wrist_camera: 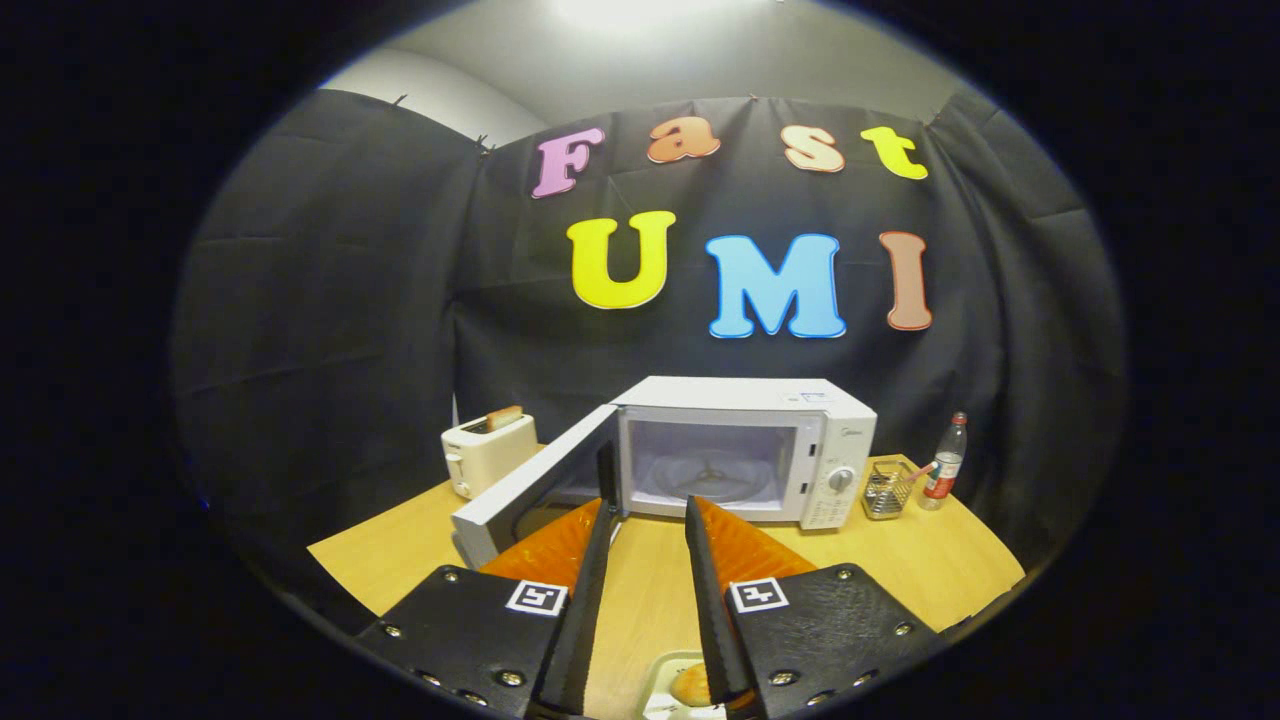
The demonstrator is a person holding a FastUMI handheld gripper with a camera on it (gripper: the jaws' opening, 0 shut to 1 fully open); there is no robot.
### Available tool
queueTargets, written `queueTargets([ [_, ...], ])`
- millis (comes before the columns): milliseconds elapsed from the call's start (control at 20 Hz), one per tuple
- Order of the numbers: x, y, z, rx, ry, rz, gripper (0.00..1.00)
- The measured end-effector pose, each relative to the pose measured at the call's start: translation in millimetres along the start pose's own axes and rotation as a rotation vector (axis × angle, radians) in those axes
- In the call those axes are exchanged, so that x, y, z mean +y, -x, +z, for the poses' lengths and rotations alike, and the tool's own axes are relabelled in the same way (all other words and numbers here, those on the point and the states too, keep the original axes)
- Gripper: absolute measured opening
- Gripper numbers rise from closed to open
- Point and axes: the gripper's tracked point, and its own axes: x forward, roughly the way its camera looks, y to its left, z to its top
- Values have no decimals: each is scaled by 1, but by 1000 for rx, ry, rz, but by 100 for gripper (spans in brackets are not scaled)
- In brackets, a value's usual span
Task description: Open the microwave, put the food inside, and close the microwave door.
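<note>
A white microwave (pixel 745 400) stands at the back of the wooden table (pixel 900 565). Its door (pixel 535 485) is swung wide open to the left, and the cavity with the glass turntable (pixel 708 478) is bare. My gripper (pixel 650 512) is open, its fingertips a short way in front of the cavity mouth, with nothing between them. Low down near the base of the fingers, a white plate (pixel 668 668) holding a piece of browned food (pixel 690 686) peeks out, partly hidden by the right finger.
A white toaster (pixel 487 455) with a slice of toast (pixel 503 417) sticking up stands left of the microwave, behind the open door. To the right are a small wire holder (pixel 885 490) and a plastic bottle (pixel 946 462).
</note>
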Motion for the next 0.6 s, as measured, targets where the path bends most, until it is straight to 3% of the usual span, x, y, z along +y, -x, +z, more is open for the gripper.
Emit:
queueTargets([
  [350,-47,5,-20,16,-4,-133,45],
  [600,-41,0,-35,43,-8,-91,46],
])
